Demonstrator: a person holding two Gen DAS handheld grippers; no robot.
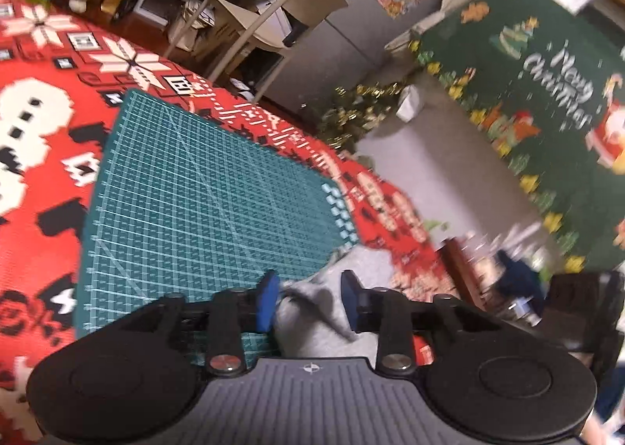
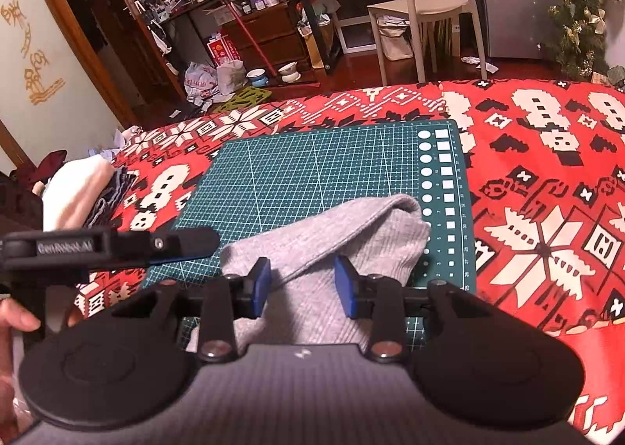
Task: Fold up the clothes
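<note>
Grey garment (image 2: 332, 242) sits bunched, partly doubled over, on the near end of the green cutting mat (image 2: 312, 163). Left gripper (image 1: 310, 300) and right gripper (image 2: 300, 285) both gape apart above it, gripping nothing. Risk: pinching one layer could drag the fold loose.

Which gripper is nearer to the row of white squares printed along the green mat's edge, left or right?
Right. The right gripper hovers over the grey garment close beside the white squares. The left gripper sits at the mat's opposite side.
</note>
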